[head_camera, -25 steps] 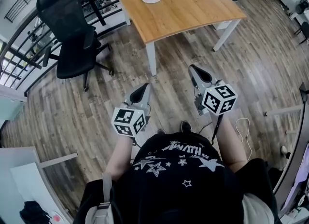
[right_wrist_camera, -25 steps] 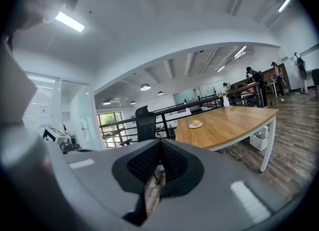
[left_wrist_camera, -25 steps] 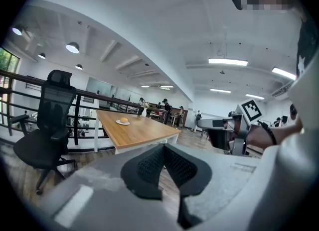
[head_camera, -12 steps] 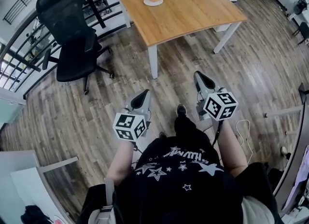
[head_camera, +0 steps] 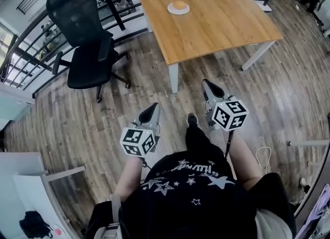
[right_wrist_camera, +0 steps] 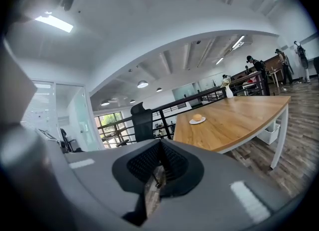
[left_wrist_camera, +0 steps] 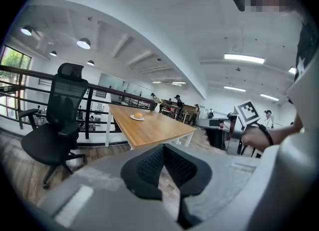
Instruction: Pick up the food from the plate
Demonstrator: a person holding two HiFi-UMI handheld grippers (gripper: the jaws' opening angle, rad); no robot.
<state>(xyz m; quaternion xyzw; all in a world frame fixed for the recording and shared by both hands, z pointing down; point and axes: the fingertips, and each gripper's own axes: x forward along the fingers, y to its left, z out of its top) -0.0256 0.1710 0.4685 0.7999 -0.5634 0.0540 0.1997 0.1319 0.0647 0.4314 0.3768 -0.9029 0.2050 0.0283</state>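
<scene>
A person stands on a wood-plank floor, seen from above, holding a gripper in each hand. The left gripper (head_camera: 151,110) has its dark ribbed fingers pressed together at the tips, with nothing between them. The right gripper (head_camera: 210,87) is likewise closed and empty.

The task's item, a small round golden-brown piece of food (head_camera: 179,4), perhaps a bun, sits on a small white round plate (head_camera: 179,11). The plate rests on a light wooden table with white legs (head_camera: 221,21), on the far left part of its top. Both grippers hang over the floor, well apart from the table, pointing roughly toward it. The food lies far ahead, between the two grippers' lines; the right gripper is somewhat nearer. It looks round, with no clear long axis.

A black mesh office chair (head_camera: 85,42) stands left of the table. The table's far edge is cut off, and the food is too small to show detail.
</scene>
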